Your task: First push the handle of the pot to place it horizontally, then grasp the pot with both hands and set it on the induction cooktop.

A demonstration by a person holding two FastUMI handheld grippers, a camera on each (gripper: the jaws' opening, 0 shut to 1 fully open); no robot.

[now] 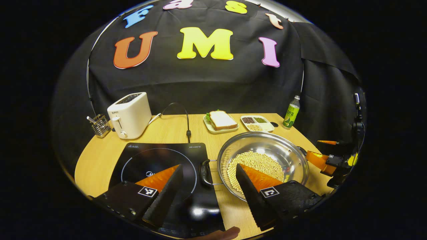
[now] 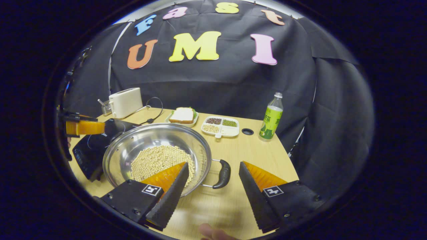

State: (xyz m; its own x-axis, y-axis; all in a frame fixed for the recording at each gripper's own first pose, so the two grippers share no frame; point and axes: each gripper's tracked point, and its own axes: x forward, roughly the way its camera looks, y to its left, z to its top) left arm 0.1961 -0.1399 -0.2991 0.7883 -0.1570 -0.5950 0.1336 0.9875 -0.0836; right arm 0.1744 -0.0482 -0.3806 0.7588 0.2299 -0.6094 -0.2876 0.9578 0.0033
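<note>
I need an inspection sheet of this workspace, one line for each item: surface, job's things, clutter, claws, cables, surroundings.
Surface: wooden table, with a round hole near the back edge.
Job's things: steel pot holding beans stands on the table beside the induction cooktop, not on it; a black handle shows at each side.
Clutter: toaster, sandwich plate, divided dish, bottle, metal rack.
Claws: left claw open, spanning the pot's handle near the cooktop; right claw open around the other handle.
Cables: black cord behind the cooktop.
Surroundings: black cloth wall.
</note>
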